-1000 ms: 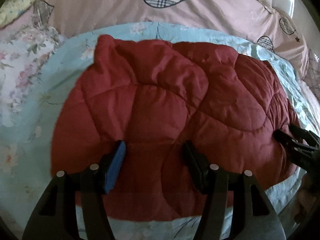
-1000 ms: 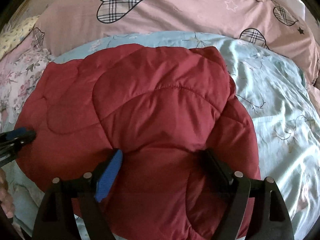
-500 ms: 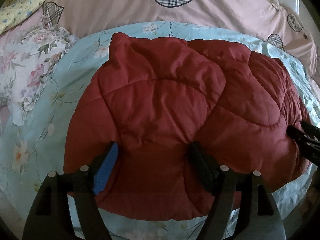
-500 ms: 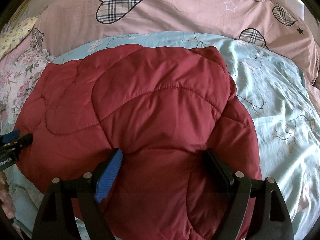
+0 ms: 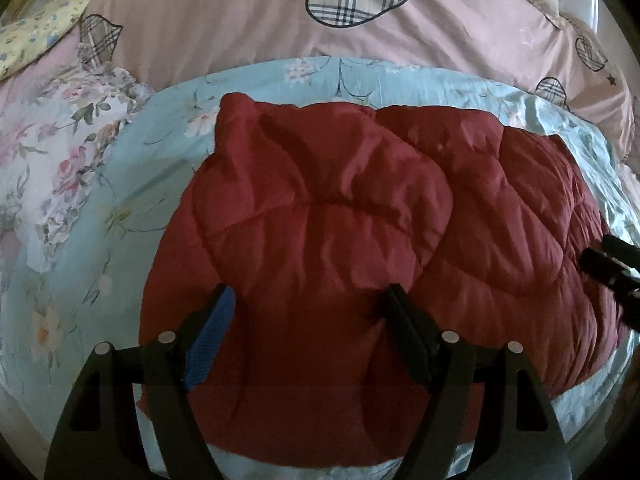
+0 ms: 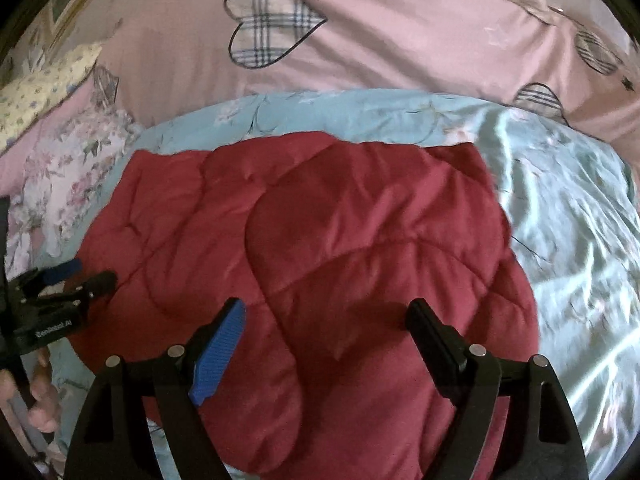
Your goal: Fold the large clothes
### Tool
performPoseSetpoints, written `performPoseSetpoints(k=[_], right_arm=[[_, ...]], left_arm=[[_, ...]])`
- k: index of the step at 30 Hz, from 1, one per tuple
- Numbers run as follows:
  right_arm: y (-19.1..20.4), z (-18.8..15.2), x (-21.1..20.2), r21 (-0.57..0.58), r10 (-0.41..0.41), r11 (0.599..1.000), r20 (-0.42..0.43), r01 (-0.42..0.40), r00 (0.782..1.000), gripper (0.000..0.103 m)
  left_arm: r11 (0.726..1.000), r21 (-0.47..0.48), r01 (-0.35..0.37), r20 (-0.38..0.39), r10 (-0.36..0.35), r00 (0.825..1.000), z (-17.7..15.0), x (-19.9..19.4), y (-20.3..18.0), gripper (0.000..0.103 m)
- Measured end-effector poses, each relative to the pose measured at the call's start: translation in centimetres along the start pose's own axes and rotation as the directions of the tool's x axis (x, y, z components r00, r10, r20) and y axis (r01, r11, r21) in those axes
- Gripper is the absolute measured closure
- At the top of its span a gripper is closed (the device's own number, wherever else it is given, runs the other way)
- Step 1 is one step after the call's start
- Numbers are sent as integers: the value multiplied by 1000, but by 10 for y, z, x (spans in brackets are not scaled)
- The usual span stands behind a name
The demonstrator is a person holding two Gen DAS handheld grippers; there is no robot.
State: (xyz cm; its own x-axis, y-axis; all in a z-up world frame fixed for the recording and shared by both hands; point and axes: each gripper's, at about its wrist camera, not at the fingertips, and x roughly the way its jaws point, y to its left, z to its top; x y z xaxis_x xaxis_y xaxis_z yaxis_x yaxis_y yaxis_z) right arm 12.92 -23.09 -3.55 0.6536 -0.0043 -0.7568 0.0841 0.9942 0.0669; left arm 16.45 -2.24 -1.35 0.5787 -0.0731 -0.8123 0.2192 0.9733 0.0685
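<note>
Garment: red quilted coat [image 5: 360,240] lies folded on the bed, straight ahead, under both grippers.
Long axis: left-to-right across both.
Left gripper [image 5: 308,336]: spread open, empty.
Right gripper [image 6: 328,344]: spread open, empty; neither is nearer.

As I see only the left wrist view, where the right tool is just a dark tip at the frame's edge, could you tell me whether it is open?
Observer: Yes. The right tool is open, its fingers spread above the red quilted garment and gripping nothing.
Operator: What lies to the garment's right?
Observer: A broad stretch of blue floral sheet with sunlit streaks.
Operator: And how does my left tool look from there?
Observer: The left tool points at the garment's left edge, and a hand grips its handle.
</note>
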Motion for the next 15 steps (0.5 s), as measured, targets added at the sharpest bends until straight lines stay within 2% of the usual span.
performPoseSetpoints(k=[4,9,15], right_arm=[[-2,16,31,-8,-35,999,-54,35,998,19],[-24,31,58,56,-52,997,-87,57,995,19],[-38,36,69,100,-52,993,-87,61,995,18]], left_arm=[[1000,9,-1,-27,2,1000,14,20,-3,23],[999,-32,13,-53,-15,998,27,45,3,8],[999,-32,2,-60,-4,998,32,59,3,4]])
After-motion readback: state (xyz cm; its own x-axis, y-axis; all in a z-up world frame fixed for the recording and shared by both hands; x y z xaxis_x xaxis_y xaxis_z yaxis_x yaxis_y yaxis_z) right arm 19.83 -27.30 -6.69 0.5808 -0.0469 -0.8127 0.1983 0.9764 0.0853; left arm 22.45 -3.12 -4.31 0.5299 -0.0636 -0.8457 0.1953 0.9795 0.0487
